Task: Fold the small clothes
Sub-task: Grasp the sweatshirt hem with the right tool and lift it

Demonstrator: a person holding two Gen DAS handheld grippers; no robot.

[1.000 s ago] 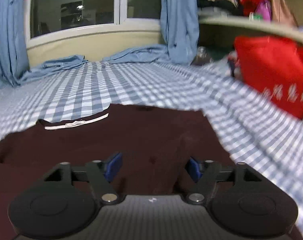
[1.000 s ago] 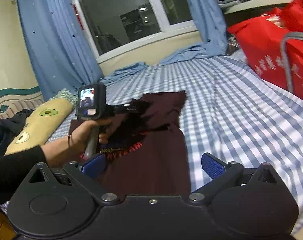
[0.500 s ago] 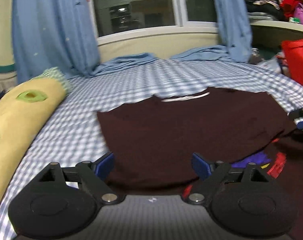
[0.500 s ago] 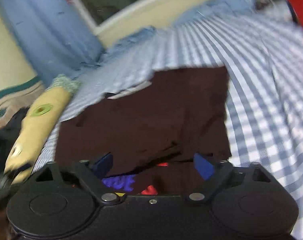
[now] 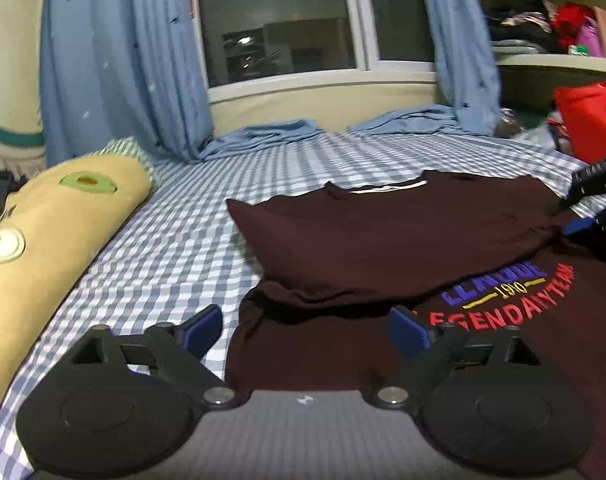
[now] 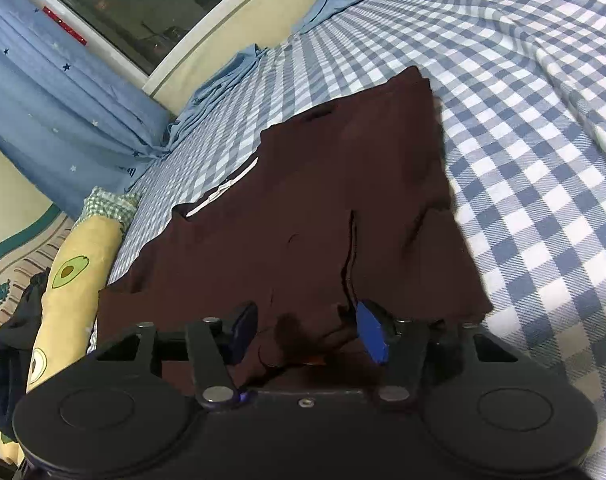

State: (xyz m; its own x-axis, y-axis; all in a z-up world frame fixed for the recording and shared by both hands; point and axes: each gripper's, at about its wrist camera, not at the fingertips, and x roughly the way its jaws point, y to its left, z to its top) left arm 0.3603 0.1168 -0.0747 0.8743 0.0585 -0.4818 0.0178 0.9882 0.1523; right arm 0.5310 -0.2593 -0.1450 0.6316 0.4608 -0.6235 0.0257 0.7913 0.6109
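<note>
The dark red T-shirt (image 5: 383, 240) is lying half-folded on the checked bed sheet (image 5: 175, 248). The left gripper (image 5: 303, 330) has just been opening wide — nothing in it. The right gripper (image 6: 307, 330) is closing around bunched cloth, probably to make the next fold.

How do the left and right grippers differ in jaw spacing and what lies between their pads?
The left gripper stands wide open after opening, pads clear of cloth; the right gripper has been closing and stands narrower, with a fold of the maroon T-shirt bunched between its pads. Both point down at that shirt on the checked bedsheet.
</note>
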